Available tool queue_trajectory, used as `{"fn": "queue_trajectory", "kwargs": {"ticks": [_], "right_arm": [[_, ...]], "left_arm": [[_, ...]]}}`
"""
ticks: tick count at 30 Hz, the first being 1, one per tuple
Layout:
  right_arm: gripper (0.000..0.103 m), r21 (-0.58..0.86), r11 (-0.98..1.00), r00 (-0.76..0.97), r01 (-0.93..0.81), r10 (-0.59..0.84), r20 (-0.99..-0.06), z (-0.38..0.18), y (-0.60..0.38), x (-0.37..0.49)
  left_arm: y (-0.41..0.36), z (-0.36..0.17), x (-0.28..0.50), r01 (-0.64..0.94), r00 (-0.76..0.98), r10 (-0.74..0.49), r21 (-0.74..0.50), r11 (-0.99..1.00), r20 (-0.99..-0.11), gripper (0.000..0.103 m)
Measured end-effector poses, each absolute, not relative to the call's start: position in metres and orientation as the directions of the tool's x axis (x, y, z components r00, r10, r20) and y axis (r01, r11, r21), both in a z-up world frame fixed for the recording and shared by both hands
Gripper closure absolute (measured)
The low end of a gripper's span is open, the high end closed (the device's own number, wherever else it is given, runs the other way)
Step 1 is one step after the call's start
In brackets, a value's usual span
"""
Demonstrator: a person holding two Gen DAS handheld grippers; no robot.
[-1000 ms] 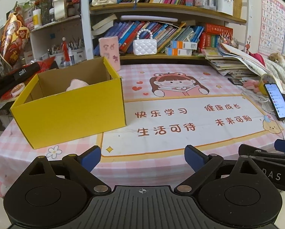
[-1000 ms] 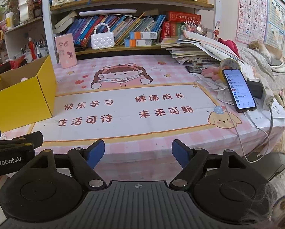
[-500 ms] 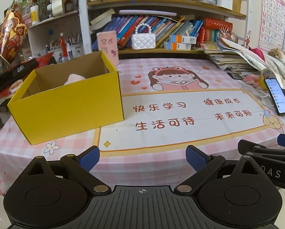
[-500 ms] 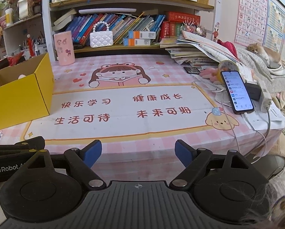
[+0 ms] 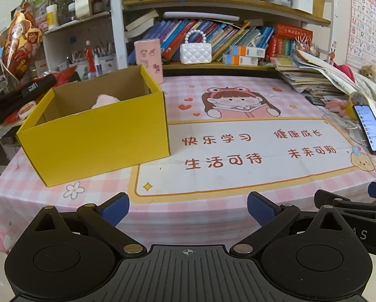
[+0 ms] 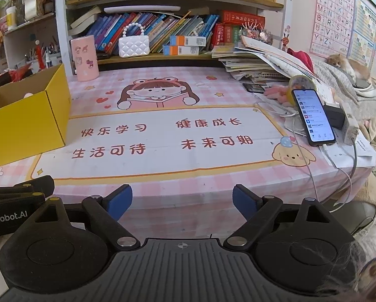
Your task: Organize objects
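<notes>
A yellow cardboard box [image 5: 95, 138] stands open on the left of the table, with a pink soft thing [image 5: 105, 100] inside it. The same yellow box [image 6: 24, 118] shows at the left edge of the right wrist view. My left gripper [image 5: 188, 207] hangs over the table's near edge, jaws still opening, nothing between them. My right gripper [image 6: 182, 200] is beside it to the right, its jaws also opening and empty. A pink cup [image 6: 84, 59] with stickers stands at the back of the table.
A phone [image 6: 313, 117] on a cable leans at the right side, by a power strip [image 6: 348, 123] and a pile of papers [image 6: 258, 63]. A white quilted purse [image 6: 134, 45] sits on the bookshelf behind. A cartoon tablecloth [image 6: 162, 138] covers the table.
Both grippers' jaws have spread a little wider, the right one more. Neither hand has shifted noticeably.
</notes>
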State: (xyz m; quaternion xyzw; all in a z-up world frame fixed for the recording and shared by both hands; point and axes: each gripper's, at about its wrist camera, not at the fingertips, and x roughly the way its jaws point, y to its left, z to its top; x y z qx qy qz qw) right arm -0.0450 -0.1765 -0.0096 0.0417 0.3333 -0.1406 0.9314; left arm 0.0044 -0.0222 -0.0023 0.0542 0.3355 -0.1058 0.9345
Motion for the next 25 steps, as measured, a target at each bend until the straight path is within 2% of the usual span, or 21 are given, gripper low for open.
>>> {"fn": "queue_trajectory", "kwargs": {"ticks": [25], "right_arm": [[0.017,-0.042,0.956,0.731,0.290,-0.250,-0.635,-0.0100,-0.1781,-0.0433]], "left_arm": [[-0.0273,-0.0005,0.0027,0.212,0.770,-0.131,0.058,0.975,-0.624,0.000]]}}
